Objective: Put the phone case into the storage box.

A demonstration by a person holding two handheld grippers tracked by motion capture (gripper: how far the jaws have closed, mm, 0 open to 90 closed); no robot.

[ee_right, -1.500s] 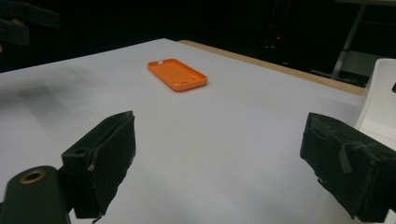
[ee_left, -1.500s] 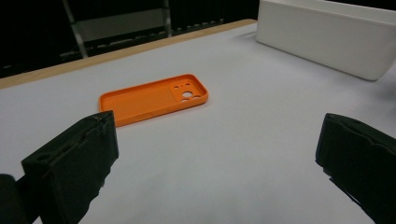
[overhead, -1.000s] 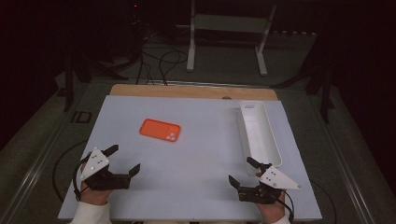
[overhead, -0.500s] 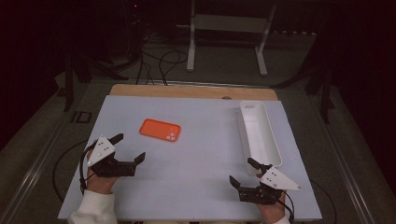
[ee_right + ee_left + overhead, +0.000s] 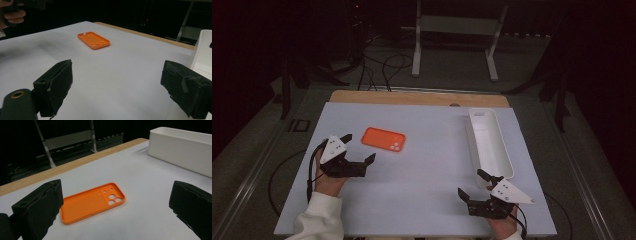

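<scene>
Left gripper (image 5: pixel 360 148) hovers just short of the orange phone case (image 5: pixel 383 139), jaws spread wide with nothing between them. The case lies flat, open side up, on the white surface (image 5: pixel 427 165), left of centre. Right gripper (image 5: pixel 473 184) sits at the near edge beside the white tray (image 5: pixel 488 140), jaws wide and empty too.

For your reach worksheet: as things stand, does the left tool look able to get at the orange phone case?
Probably yes: the left tool stands open beside the orange phone case, with bare table between them.
</scene>
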